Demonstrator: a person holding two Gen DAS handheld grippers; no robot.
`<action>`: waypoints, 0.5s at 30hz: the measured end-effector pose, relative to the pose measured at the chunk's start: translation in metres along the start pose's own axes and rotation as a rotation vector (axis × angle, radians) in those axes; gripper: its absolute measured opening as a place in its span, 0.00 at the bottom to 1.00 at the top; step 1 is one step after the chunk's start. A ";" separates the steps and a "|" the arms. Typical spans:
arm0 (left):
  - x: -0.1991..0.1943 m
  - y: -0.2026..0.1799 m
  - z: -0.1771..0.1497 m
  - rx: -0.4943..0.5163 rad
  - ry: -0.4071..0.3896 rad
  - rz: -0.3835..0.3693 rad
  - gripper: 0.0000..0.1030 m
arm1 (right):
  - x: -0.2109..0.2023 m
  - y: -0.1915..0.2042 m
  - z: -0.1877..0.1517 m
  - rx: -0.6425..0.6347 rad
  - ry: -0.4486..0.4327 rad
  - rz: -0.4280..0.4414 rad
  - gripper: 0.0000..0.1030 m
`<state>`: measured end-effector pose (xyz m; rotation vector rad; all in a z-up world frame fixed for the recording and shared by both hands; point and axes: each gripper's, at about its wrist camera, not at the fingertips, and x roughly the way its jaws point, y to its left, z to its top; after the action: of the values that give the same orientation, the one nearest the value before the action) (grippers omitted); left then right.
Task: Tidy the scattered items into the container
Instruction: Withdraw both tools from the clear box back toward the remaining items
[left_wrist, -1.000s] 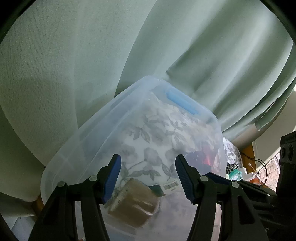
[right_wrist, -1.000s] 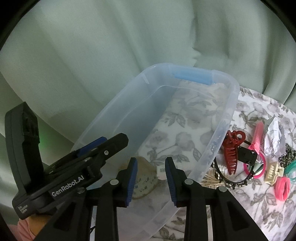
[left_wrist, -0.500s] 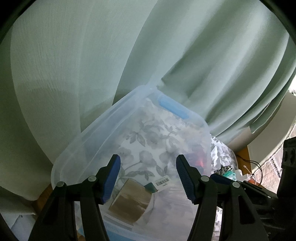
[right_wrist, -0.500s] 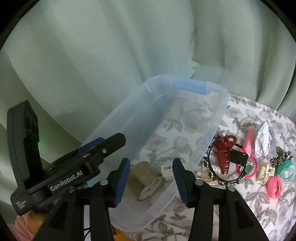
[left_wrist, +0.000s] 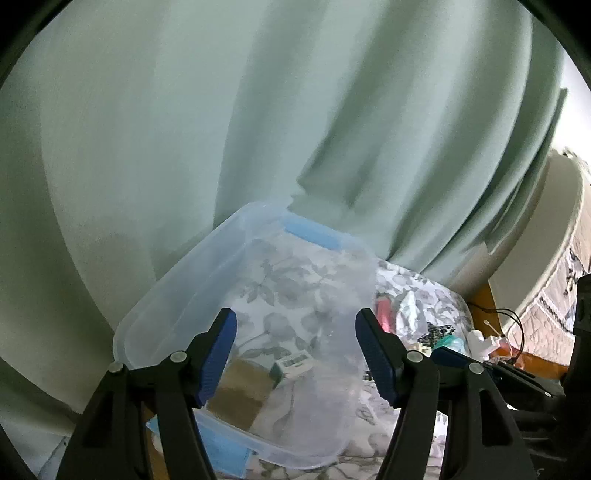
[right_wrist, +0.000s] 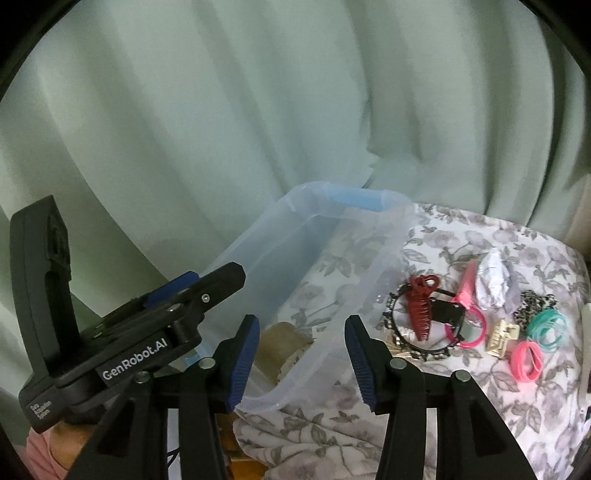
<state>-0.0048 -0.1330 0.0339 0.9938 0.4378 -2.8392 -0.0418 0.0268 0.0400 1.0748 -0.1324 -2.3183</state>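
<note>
A clear plastic container (left_wrist: 173, 295) (right_wrist: 373, 273) with blue handles sits on a floral cloth; a brown flat item (left_wrist: 240, 387) (right_wrist: 280, 339) with a barcode label lies inside at its near end. My left gripper (left_wrist: 295, 358) is open above that near end. My right gripper (right_wrist: 301, 354) is open over the container's near right corner, nothing between its fingers. Right of the container lie a red claw clip (right_wrist: 421, 306), a black beaded band (right_wrist: 417, 350), a pink comb (right_wrist: 467, 284), crumpled foil (right_wrist: 493, 277), a cream clip (right_wrist: 500, 338), pink ties (right_wrist: 526, 360) and teal ties (right_wrist: 548, 326).
Pale green curtains (right_wrist: 258, 110) hang close behind the container. The floral cloth (right_wrist: 480, 406) covers the table. The left gripper's black body (right_wrist: 110, 339) shows at the left of the right wrist view. A white plug and cables (left_wrist: 491, 336) lie off the table's right edge.
Both grippers have pulled back and up from the container. The right gripper's fingers have spread wider, and the brown item stays inside the container.
</note>
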 end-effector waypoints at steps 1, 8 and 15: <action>-0.003 -0.006 0.000 0.014 -0.006 0.004 0.66 | -0.005 -0.002 -0.001 0.004 -0.010 -0.001 0.51; -0.017 -0.043 -0.001 0.088 -0.042 -0.002 0.66 | -0.041 -0.017 -0.009 0.042 -0.076 -0.010 0.51; -0.024 -0.084 -0.005 0.163 -0.083 -0.013 0.66 | -0.074 -0.039 -0.018 0.086 -0.135 -0.032 0.51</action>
<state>0.0010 -0.0514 0.0652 0.8963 0.2081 -2.9536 -0.0091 0.1012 0.0654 0.9676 -0.2703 -2.4333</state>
